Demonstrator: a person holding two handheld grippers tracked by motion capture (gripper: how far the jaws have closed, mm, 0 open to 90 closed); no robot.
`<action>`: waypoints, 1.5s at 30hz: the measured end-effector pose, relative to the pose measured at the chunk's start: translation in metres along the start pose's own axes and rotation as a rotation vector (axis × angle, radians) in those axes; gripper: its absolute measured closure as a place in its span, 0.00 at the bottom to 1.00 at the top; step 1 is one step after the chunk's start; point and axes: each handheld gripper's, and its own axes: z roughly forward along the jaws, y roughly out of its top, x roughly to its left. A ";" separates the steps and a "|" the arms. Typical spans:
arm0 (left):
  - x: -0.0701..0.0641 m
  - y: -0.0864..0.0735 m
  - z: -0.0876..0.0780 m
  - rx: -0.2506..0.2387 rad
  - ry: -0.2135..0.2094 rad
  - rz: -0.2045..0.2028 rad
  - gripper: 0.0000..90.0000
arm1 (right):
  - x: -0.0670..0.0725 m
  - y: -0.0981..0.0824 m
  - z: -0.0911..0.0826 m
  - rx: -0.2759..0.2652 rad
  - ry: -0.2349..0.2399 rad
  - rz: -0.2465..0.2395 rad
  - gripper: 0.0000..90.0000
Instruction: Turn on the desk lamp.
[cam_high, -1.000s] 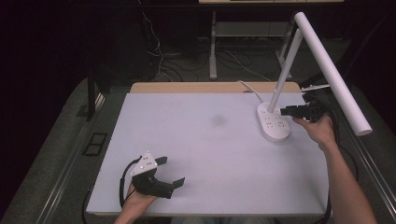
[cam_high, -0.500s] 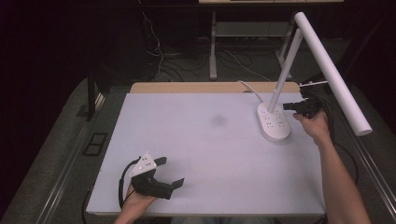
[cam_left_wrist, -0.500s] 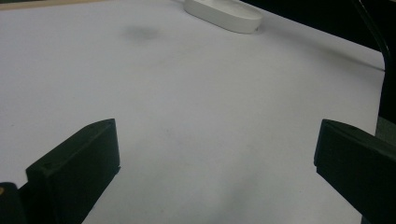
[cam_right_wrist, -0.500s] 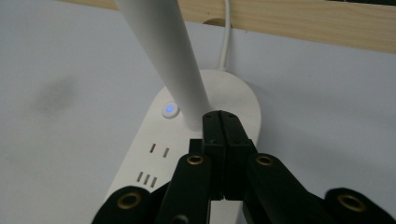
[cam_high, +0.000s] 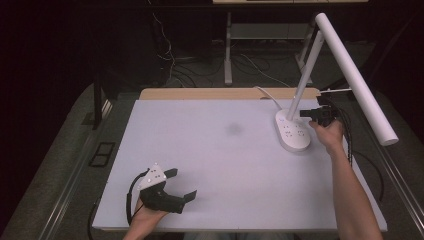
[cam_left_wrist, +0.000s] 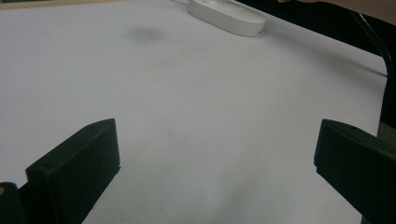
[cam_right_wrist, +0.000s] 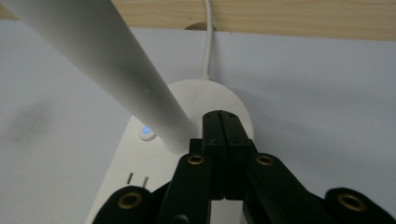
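A: Nearest, at seven o'clock on the white surface (cam_high: 225, 165): left tool (cam_high: 181, 186), held in a hand (cam_high: 145, 220) at the front edge. Jaws spread wide, nothing between them but bare surface in the left tool view (cam_left_wrist: 215, 154).

B: Touching anything?

A: Resting low at the surface, well apart from the lamp. Cable looping off its back toward eight o'clock.

B: Mid surface?

A: Faint grey smudge (cam_high: 233, 130) near the centre; seen again at eleven o'clock in the left tool view (cam_left_wrist: 147, 32).

B: Farther out?

A: At two o'clock: desk lamp base (cam_high: 292, 132), a white oval lying flat, with sockets on top. White stem (cam_high: 305, 70) rising tilted from its far end, long white head (cam_high: 355, 75) slanting down toward three o'clock, past the surface's right edge.

B: And the other tool?

A: Right tool (cam_high: 306, 114), just beside the stem's foot, over the base's far end. Jaws pressed fully together, having just been closing, nothing clamped. In the right tool view, closed tips (cam_right_wrist: 223, 122) right next to the stem, over the base; contact hard to tell. Small blue light (cam_right_wrist: 145, 130) at ten o'clock from the tips.

B: Beyond that?

A: White cord (cam_right_wrist: 208, 37) running from the base at twelve o'clock over a wooden edge (cam_right_wrist: 280, 18).
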 end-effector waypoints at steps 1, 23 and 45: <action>0.000 0.000 0.000 -0.001 0.000 0.000 0.00 | -0.001 0.000 0.002 -0.002 -0.001 0.004 0.99; 0.000 0.000 0.000 0.004 0.000 0.002 0.00 | -0.006 -0.010 0.020 -0.041 0.026 0.086 0.99; 0.000 0.000 0.001 0.014 -0.008 0.008 0.00 | -0.003 -0.012 0.010 -0.062 0.038 0.057 0.99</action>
